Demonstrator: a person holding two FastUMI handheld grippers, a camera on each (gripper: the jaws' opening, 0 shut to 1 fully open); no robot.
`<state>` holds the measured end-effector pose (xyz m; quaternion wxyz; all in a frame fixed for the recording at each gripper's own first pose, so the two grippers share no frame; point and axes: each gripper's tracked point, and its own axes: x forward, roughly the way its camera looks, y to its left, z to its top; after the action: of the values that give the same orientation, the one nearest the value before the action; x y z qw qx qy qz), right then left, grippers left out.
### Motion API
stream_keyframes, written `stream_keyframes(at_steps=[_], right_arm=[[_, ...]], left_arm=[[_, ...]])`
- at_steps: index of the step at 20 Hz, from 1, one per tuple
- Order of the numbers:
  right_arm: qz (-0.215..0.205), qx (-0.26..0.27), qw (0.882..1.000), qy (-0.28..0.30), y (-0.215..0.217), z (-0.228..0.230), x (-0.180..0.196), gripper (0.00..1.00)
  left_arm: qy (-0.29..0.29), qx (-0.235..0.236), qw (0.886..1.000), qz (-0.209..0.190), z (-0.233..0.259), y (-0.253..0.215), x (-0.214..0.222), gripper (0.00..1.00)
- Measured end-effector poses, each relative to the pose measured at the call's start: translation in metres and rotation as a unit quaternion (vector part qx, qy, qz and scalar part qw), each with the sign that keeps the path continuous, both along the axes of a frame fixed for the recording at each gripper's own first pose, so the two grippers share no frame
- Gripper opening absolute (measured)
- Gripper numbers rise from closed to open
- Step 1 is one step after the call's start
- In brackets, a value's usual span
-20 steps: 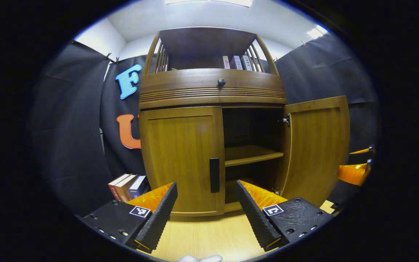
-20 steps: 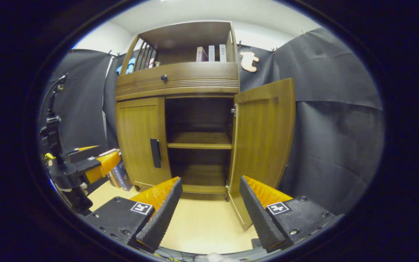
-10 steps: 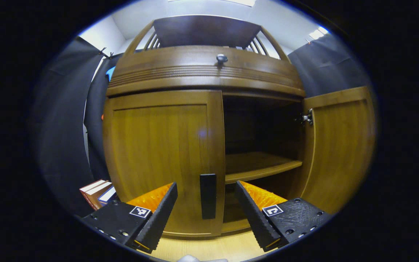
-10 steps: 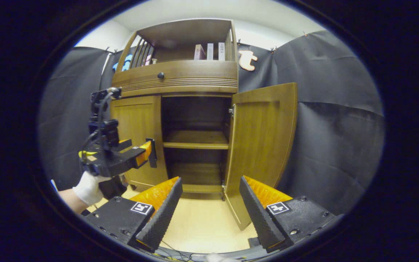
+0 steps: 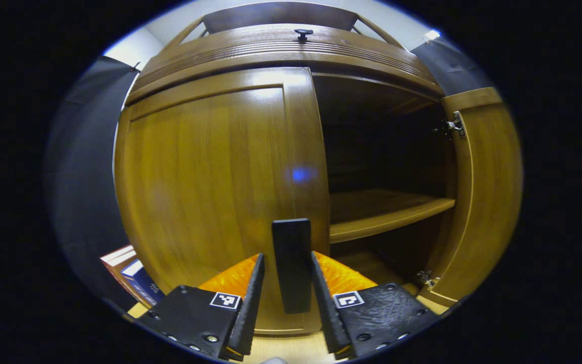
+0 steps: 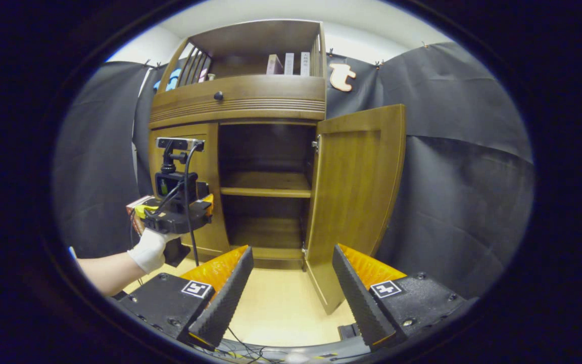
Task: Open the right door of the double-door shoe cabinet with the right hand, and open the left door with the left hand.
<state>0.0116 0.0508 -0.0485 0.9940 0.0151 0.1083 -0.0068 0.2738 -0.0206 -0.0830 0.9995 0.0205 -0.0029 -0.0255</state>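
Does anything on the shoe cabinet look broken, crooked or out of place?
Nothing stands out. The right door hangs open on its hinges, the left door is closed, and the left gripper straddles its handle.

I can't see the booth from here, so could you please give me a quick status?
Left gripper straddling closed left wooden door's black bar handle. Right gripper open, free. Right wooden door open. Nothing in the way.

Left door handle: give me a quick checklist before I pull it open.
1. Wooden right door swung open: ok.
2. Wooden left door still shut, ready to pull: ok.
3. Left gripper straddles the black vertical bar handle: ok.
4. Both fingers pressing on the handle: cannot tell; slim gaps seem to remain.
5. Right gripper open and back from the cabinet: ok.
6. Stacked books on the floor clear of the left door's swing: cannot tell.
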Motion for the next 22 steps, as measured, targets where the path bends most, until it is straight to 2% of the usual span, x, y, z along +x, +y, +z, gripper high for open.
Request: stream_keyframes(at_steps=[1,3,5,6,9,15,22], right_arm=[[-0.001,0.002,1.0,0.0,0.001,0.0,-0.001,1.0],[-0.001,0.004,1.0,-0.001,0.0,0.001,-0.003,0.99],[-0.003,0.002,1.0,-0.003,0.0,0.001,-0.004,1.0],[-0.004,0.0,1.0,-0.003,-0.001,0.001,-0.004,1.0],[-0.006,-0.001,1.0,0.001,-0.001,0.0,-0.007,1.0],[-0.002,0.003,1.0,-0.001,-0.001,0.0,-0.009,0.99],[0.013,0.008,1.0,-0.003,0.005,-0.001,-0.009,1.0]], left_arm=[[0.004,-0.005,1.0,-0.013,-0.003,-0.005,0.004,0.55],[0.01,-0.011,1.0,-0.015,-0.004,-0.007,0.005,0.34],[0.018,-0.026,0.999,-0.022,-0.003,-0.007,0.001,0.34],[0.022,-0.035,0.999,-0.022,-0.005,-0.008,0.001,0.29],[0.024,-0.038,0.999,-0.023,-0.005,-0.007,-0.009,0.29],[0.02,-0.033,0.998,-0.057,-0.009,0.003,-0.052,0.29],[0.013,-0.019,0.998,-0.055,-0.013,0.03,-0.113,0.29]])
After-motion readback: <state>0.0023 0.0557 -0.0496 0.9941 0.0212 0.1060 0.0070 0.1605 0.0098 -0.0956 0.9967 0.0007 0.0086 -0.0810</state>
